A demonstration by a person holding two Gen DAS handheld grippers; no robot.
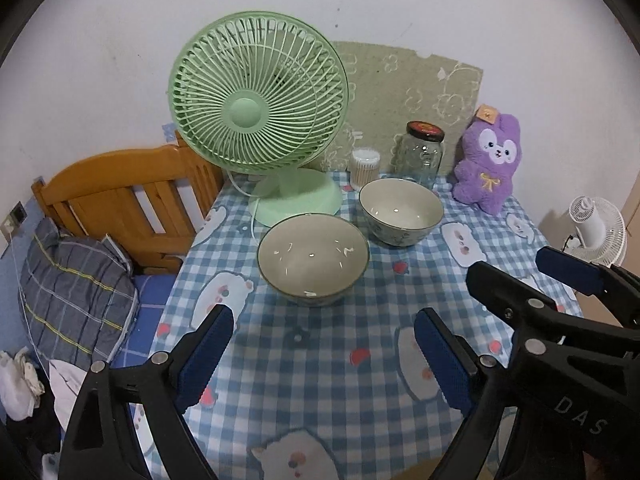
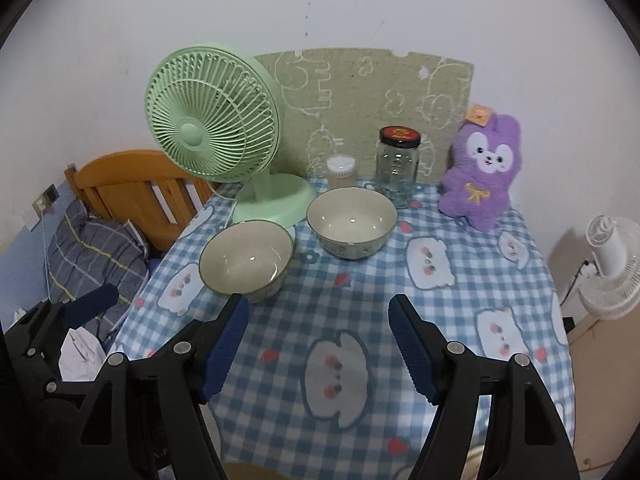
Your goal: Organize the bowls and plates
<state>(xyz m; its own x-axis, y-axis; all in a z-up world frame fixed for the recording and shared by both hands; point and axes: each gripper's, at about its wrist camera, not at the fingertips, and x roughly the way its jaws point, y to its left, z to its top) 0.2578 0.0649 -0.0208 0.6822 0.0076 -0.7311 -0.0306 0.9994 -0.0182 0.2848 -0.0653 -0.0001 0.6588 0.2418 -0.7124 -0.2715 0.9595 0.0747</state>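
Two cream ceramic bowls [image 2: 246,260] [image 2: 351,222] sit beside the green fan [image 1: 256,92] — both grippers [image 1: 324,360] [image 2: 318,350] spread, empty; a careless reach risks toppling it.

- Left gripper [image 1: 324,354]: black arms with blue ribbed pads, jaws spread wide, nothing between them; pitched downward.
- Right gripper [image 2: 318,346]: same build, jaws likewise apart and empty; pitched downward.
- The two sit side by side, each visible at the edge of the other's wrist view, not touching.
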